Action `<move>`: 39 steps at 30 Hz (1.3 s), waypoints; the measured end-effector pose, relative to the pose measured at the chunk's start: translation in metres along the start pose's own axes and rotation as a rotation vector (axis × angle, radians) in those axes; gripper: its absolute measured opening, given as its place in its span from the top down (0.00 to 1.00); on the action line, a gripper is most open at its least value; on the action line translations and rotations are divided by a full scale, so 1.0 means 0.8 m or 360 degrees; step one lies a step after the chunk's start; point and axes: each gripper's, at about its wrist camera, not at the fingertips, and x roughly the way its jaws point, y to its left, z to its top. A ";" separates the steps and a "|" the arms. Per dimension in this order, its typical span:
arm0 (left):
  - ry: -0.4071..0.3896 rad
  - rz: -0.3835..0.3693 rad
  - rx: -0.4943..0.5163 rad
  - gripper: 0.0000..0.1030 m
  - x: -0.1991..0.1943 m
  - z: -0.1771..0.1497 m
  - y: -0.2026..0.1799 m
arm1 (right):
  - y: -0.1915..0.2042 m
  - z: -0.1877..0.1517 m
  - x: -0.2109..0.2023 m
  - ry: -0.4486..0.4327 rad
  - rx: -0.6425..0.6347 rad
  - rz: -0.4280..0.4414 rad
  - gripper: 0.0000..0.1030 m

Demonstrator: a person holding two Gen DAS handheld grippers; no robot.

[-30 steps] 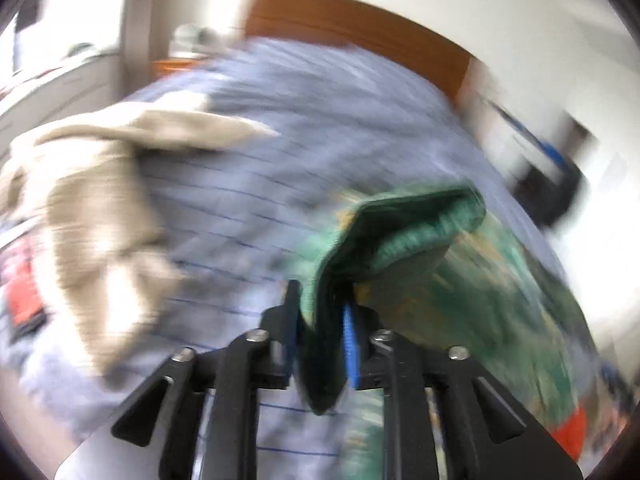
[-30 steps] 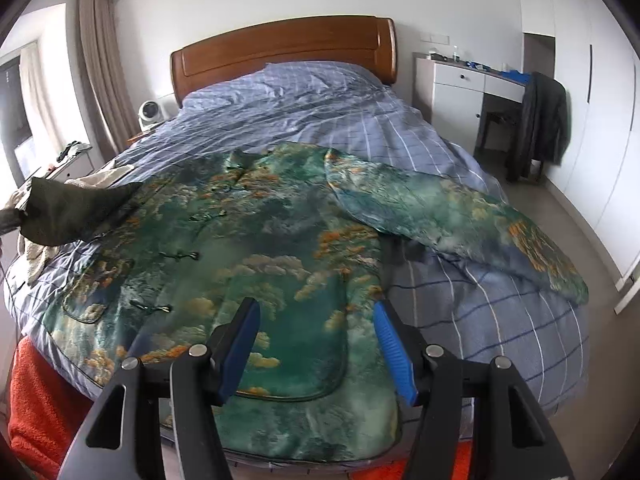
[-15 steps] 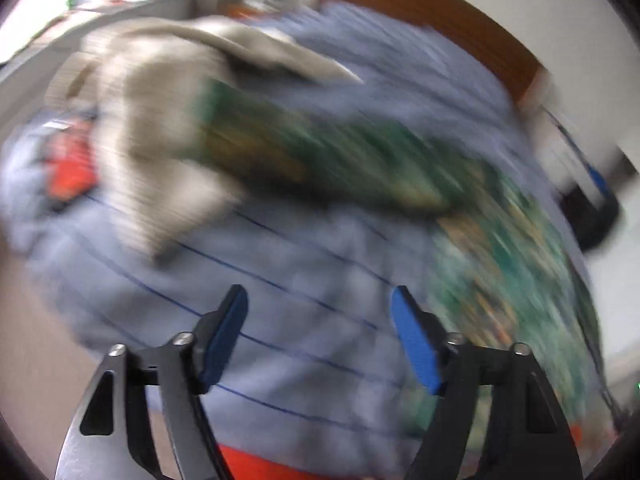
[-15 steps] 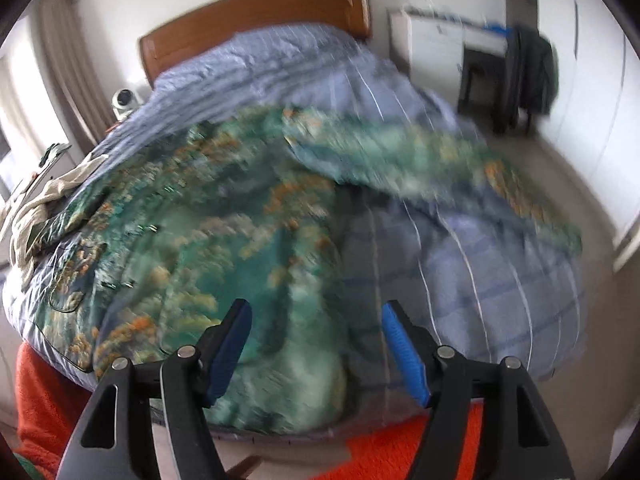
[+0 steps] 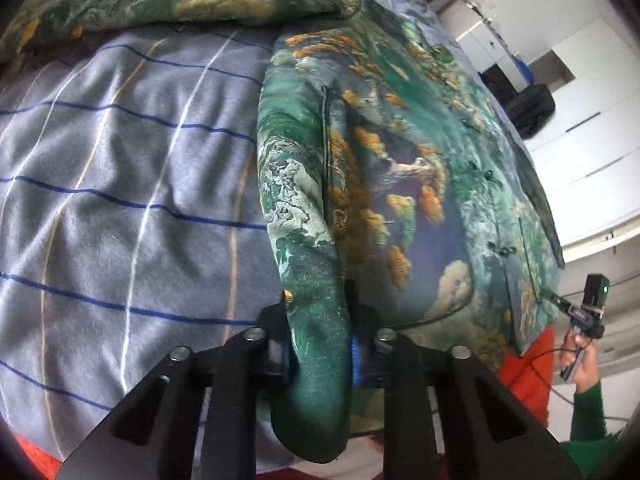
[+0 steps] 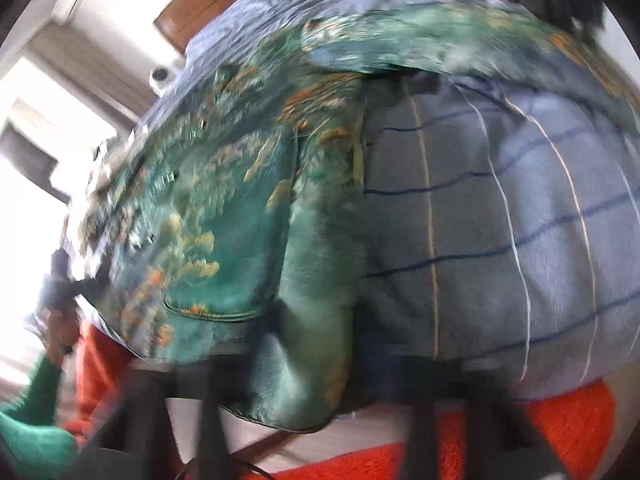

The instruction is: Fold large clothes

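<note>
A green brocade jacket [image 5: 400,160] with orange clouds lies spread on the striped blue bedspread [image 5: 120,200]. My left gripper [image 5: 318,320] is closing its jaws, and the jacket's left bottom edge is pinched between the blue pads, bunched into a fold. One sleeve [image 5: 200,0] stretches away to the upper left. The right wrist view is blurred. In it my right gripper [image 6: 316,340] closes on the jacket's [image 6: 208,208] right bottom corner, with the fabric bulging between the dark fingers. The other sleeve [image 6: 440,36] lies across the bedspread [image 6: 500,220].
An orange cover [image 6: 560,420] hangs below the bed's near edge. A hand in a green sleeve [image 5: 580,352] holds a gripper handle at the jacket's far corner. The wooden headboard [image 6: 224,4] and white wardrobes [image 5: 580,80] stand beyond the bed.
The left gripper let go of the sleeve, opened, dropped to the jacket's bottom edge and closed on it. The right gripper, open before, came down to the near hem and closed on it.
</note>
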 end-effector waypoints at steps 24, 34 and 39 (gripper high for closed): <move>-0.0574 0.0327 0.0281 0.05 -0.076 -0.011 -0.094 | 0.038 -0.008 -0.089 -0.0440 -0.0023 -0.0499 0.45; -0.0742 0.0350 0.0338 0.01 0.044 0.100 -0.170 | 0.088 -0.011 -0.081 -0.0621 -0.0125 -0.0534 0.44; -0.0462 0.0484 0.0390 0.01 0.161 0.146 -0.166 | 0.086 -0.023 -0.070 -0.0618 -0.0054 -0.0506 0.44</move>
